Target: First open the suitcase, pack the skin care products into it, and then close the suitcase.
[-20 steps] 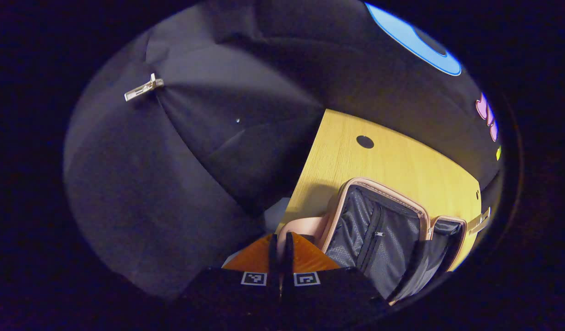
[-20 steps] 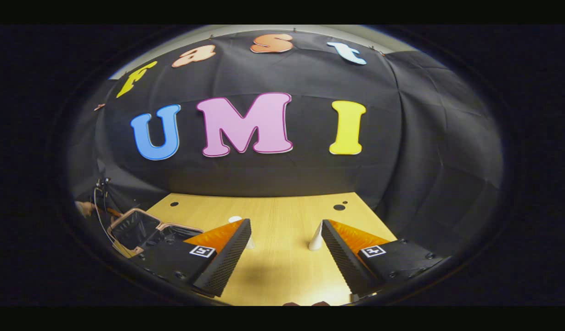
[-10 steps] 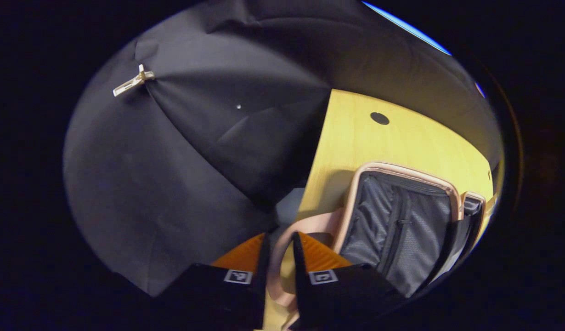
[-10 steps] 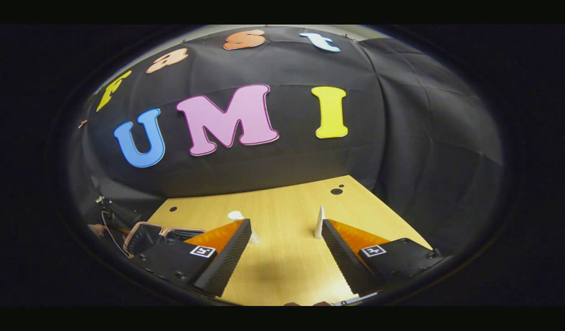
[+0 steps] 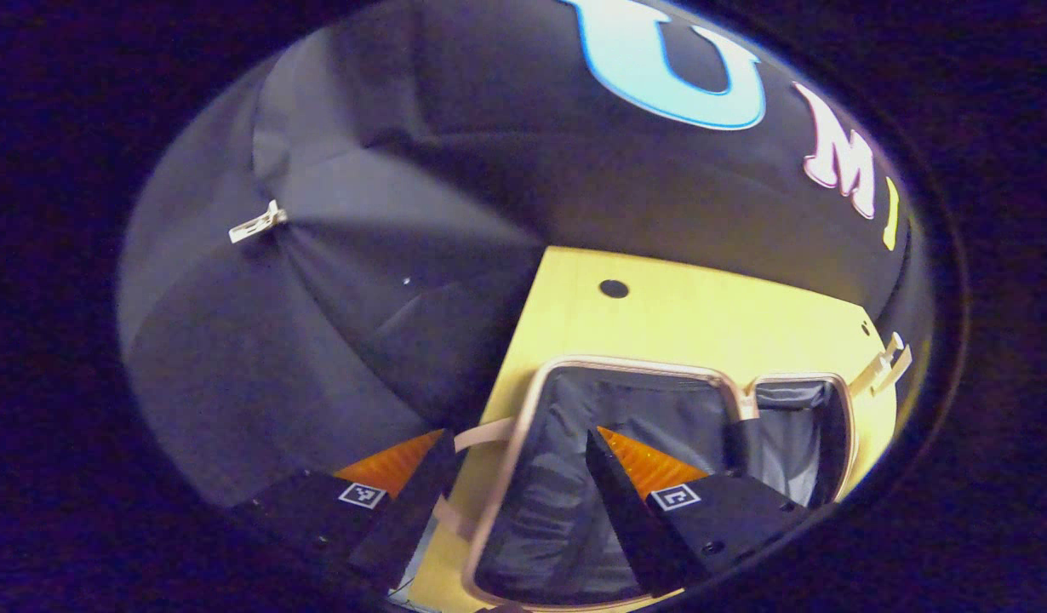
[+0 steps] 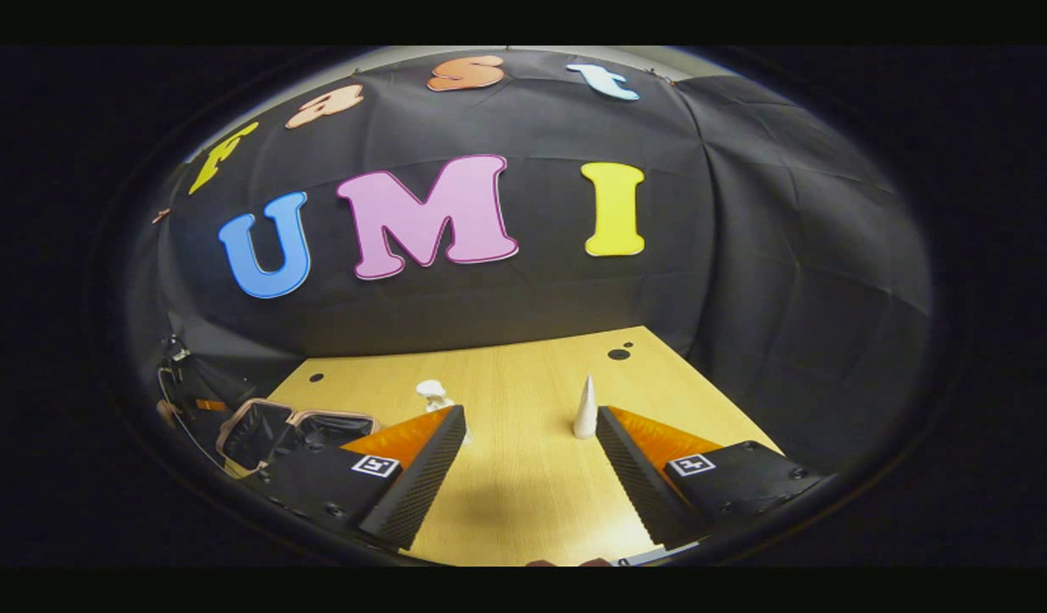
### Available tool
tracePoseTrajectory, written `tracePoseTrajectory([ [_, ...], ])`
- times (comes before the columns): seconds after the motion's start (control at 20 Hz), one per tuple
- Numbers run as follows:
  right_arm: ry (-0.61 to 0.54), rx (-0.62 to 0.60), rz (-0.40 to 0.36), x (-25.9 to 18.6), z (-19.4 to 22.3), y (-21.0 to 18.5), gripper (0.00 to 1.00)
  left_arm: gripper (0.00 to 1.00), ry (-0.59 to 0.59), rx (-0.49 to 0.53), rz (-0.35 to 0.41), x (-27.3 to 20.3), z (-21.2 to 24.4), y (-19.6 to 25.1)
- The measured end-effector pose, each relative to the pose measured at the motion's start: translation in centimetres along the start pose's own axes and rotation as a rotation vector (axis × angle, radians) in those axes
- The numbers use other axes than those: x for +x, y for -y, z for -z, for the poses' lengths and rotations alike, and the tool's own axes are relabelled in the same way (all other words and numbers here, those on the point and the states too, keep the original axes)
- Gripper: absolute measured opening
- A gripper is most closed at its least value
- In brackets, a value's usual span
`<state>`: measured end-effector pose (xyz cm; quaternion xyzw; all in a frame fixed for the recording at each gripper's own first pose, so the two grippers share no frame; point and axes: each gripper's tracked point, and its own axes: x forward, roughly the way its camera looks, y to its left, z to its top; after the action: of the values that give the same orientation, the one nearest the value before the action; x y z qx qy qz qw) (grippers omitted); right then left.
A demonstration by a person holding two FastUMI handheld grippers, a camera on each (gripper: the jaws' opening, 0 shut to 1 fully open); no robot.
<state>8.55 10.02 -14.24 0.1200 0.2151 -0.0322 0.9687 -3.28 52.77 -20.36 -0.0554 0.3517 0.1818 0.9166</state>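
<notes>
suitcase (image 5: 643,409): 1, lying open, 2 lined halves side by side; also at 8 o'clock in the right gripper view
suitcase handle strap (image 5: 481,436): 1, at 9 o'clock of the case
skin care products: 2, a white pump bottle (image 6: 435,396) and a white cone tube (image 6: 585,409), both upright, apart
grippers: 2, left gripper (image 5: 517,464) and right gripper (image 6: 525,438), each with 2 spread fingers
table (image 6: 523,485): 1
round table holes: 1 in the left gripper view (image 5: 614,288), 3 in the right gripper view
wall clips (image 5: 257,225): 1

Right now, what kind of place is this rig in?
Most likely a staged recording booth, not a home: black cloth wall draped around a bare wooden table with an open suitcase, a white pump bottle and a white cone-shaped bottle laid out on it.
</notes>
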Motion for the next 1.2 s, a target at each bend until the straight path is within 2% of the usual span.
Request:
tracePoseTrajectory([
  [0.1,-0.011,0.001,-0.015,0.8,0.5,0.1,0.99,0.97,-0.012,0.036,0.082,-2.3,-0.3,6.8],
  [0.3,-0.043,-0.023,-0.042,2.3,1.3,0.9,0.98,0.97,-0.036,0.045,0.316,-5.3,0.4,22.3],
  [0.55,-0.096,-0.037,-0.05,6.9,2.2,3.4,0.98,0.97,-0.1,0.103,0.489,-6.9,2.9,37.9],
  [0.7,-0.159,-0.057,-0.046,9.9,4.2,5.1,0.98,0.97,-0.141,0.192,0.507,-5.4,5.3,44.6],
  [0.85,-0.229,-0.033,-0.043,12.8,6.3,6.5,0.99,0.97,-0.19,0.22,0.518,-3.5,4.9,48.3],
  [1.05,-0.28,-0.037,-0.034,16.3,8.7,8.0,0.98,0.97,-0.192,0.183,0.482,0.4,4.7,51.4],
  [1.2,-0.266,-0.034,-0.036,19.4,9.8,7.9,0.98,0.96,-0.168,0.141,0.455,3.8,4.1,52.2],
])
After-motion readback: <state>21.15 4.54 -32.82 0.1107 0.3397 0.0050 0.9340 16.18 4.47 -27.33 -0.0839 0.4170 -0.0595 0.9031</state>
